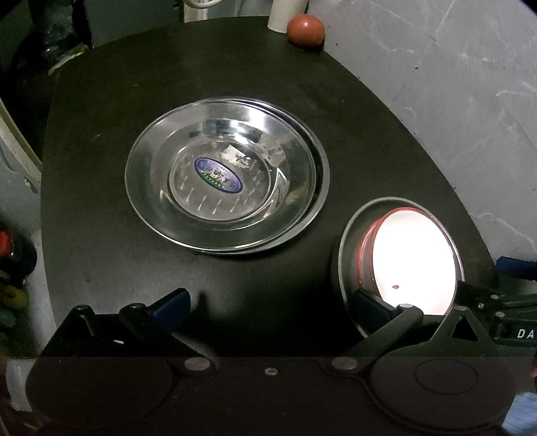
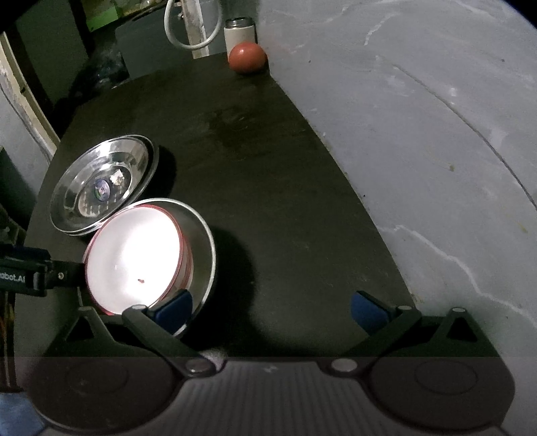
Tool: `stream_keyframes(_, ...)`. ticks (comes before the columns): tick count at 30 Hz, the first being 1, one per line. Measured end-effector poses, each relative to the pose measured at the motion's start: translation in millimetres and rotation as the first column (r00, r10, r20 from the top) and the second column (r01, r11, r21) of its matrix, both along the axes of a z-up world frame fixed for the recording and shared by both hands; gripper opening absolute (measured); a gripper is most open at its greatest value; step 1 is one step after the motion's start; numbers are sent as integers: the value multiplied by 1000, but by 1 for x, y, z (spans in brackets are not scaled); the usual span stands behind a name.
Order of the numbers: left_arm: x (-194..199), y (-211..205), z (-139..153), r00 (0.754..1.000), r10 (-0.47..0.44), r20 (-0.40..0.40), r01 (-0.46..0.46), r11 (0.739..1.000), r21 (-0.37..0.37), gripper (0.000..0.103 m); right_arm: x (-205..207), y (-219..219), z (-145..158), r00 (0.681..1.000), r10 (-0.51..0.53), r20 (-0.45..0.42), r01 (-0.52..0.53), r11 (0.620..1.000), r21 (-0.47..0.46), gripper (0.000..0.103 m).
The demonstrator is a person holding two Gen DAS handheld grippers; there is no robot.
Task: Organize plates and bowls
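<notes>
While the left gripper (image 1: 268,312) hangs over the near edge of the dark table (image 1: 100,234), its blue-padded fingers spread wide with nothing between them, the stack of steel plates (image 1: 225,187) lies ahead of it near the middle of the tabletop, well clear of both fingertips. A blue oval sticker (image 1: 217,175) sits in the well of the top plate. To the right of the stack, just beside it, stands a steel bowl (image 1: 345,241) with a red-rimmed white bowl (image 1: 412,261) nested inside; the left gripper's right finger reaches in front of this bowl's near rim, though contact cannot be judged. From the right wrist view, the right gripper (image 2: 268,310) is likewise opened wide and holds nothing; its left finger (image 2: 174,307) overlaps the near edge of the nested bowls, its right finger over bare table near the grey wall (image 2: 419,134). At the far corner rest a reddish round fruit (image 2: 247,57) and a pale cylindrical container (image 2: 239,32).
</notes>
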State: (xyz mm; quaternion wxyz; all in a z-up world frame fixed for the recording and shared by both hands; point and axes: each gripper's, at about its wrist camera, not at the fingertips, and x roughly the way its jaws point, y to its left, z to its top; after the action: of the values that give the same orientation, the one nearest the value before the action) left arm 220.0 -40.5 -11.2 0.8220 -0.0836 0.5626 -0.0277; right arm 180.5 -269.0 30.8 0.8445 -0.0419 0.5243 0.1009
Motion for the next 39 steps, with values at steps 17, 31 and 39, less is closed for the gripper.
stream_keyframes(17,8,-4,-3,1000,-14,-20,15,1000,20,102,6,7,-7,1000,17,-11,-17,999,-29,103)
stream_keyframes(31,10,-4,-3,1000,-20,-19,20,1000,13,99,9,11,-14,999,17,-28,-18,999,-37,100)
stream_keyframes(39,9,-2,-1,999,-30,-12,30,1000,-7,92,8,9,-12,999,35,-37,-35,999,4,88)
